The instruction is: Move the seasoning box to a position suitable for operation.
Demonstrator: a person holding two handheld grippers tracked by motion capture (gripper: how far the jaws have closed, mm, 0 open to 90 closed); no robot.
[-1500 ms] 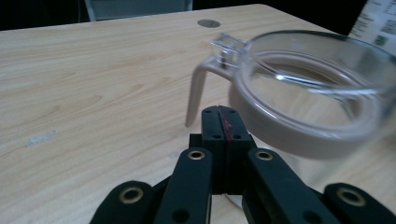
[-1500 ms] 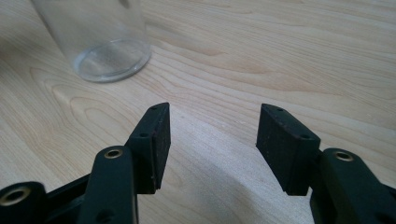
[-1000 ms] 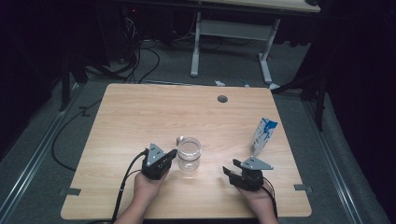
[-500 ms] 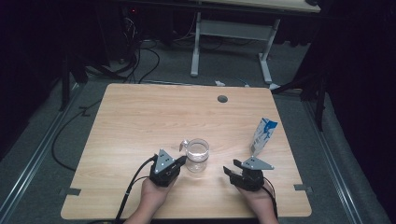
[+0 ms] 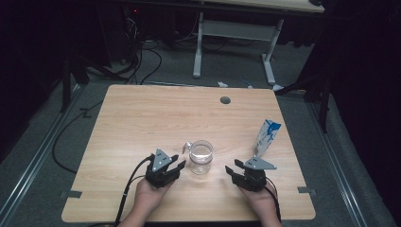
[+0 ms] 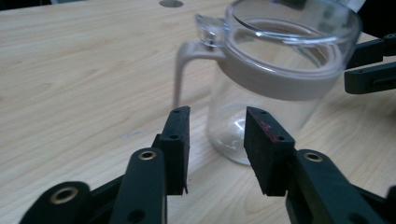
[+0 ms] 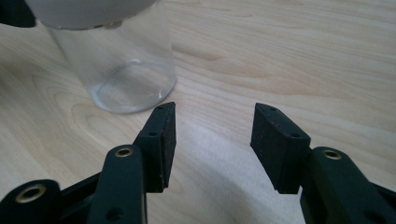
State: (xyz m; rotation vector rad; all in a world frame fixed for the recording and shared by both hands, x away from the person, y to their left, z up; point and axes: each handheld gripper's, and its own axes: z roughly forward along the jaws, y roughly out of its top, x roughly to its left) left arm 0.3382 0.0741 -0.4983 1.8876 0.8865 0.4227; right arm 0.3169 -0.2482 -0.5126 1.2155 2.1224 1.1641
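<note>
Clear glass jug (image 6: 275,88), beige band; left gripper (image 5: 171,169) and right gripper (image 5: 239,171) fingers spread, empty.

The right gripper (image 7: 212,144), its jaws just closing on nothing, sits near the glass jar (image 7: 123,70) on the table (image 7: 289,51)

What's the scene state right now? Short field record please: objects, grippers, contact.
surface: wooden table
centre object: clear glass jug, upright, looks empty, beige collar and handle
other object: blue-and-white carton, upright, at the right
left gripper: jaws have just been opening, nothing between them, just short of the jug
right gripper: open, jaws have just been closing, nothing between them
contact: none seen
</note>
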